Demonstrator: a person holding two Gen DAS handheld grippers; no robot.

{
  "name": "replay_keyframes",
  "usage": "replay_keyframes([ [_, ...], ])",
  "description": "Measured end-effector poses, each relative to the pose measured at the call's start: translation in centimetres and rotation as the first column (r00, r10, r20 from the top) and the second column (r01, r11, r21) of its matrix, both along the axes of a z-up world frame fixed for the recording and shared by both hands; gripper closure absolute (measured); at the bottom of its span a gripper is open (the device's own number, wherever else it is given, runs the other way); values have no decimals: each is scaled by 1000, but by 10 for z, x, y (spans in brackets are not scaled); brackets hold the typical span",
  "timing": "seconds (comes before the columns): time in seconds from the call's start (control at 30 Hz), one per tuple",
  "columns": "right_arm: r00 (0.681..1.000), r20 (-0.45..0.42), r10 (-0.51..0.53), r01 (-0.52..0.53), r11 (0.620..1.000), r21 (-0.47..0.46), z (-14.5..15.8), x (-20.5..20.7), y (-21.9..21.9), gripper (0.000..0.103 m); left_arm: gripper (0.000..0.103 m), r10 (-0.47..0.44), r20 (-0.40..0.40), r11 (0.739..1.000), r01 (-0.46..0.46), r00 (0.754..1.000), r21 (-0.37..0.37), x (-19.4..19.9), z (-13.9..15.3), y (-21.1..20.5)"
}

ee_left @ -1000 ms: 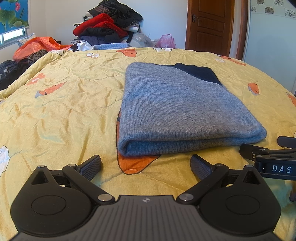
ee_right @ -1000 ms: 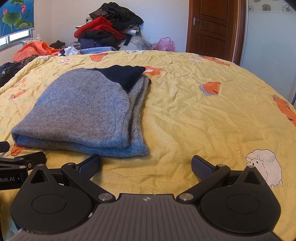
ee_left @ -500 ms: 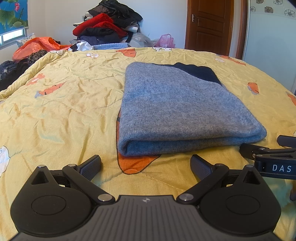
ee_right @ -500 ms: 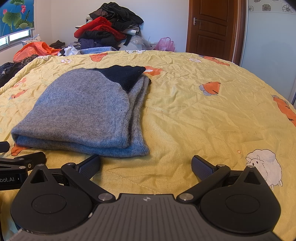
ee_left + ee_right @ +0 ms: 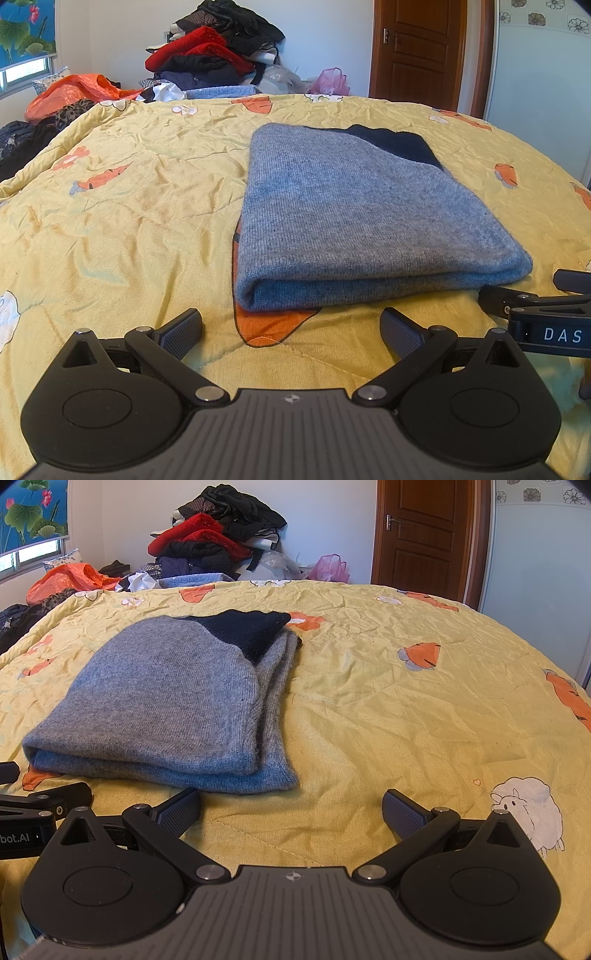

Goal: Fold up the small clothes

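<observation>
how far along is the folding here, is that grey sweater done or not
Looks done: the grey sweater lies folded in a flat stack on the yellow quilt, a dark part showing at its far end. In hand: nothing; the left gripper and right gripper are open, short of the sweater. Possibly left: the heap of clothes beyond the bed.

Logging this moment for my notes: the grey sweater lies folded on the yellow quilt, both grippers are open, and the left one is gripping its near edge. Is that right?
Not quite. The left gripper grips nothing: in the left wrist view its open fingers sit short of the grey sweater, with bare yellow quilt between them. The rest holds: the sweater lies folded, and the right gripper is open too.
</observation>
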State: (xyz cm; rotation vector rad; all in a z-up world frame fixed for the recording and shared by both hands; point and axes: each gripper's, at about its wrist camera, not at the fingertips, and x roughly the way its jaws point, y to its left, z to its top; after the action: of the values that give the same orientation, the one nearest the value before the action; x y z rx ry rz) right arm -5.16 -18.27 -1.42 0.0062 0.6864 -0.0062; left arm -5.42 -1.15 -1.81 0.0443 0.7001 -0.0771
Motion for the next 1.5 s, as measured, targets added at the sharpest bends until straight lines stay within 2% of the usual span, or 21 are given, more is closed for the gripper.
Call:
replay_keyframes([
  [0.97, 1000, 0, 0, 0, 1000, 0, 0, 0, 0, 0, 0, 2, -5, 1000, -2, 1000, 9, 1, 0, -1],
  [1.23, 1000, 0, 0, 0, 1000, 0, 0, 0, 0, 0, 0, 64, 18, 998, -65, 998, 15, -4, 0, -6],
  [1.5, 1000, 0, 0, 0, 1000, 0, 0, 0, 0, 0, 0, 47, 10, 999, -47, 999, 4, -3, 0, -1],
])
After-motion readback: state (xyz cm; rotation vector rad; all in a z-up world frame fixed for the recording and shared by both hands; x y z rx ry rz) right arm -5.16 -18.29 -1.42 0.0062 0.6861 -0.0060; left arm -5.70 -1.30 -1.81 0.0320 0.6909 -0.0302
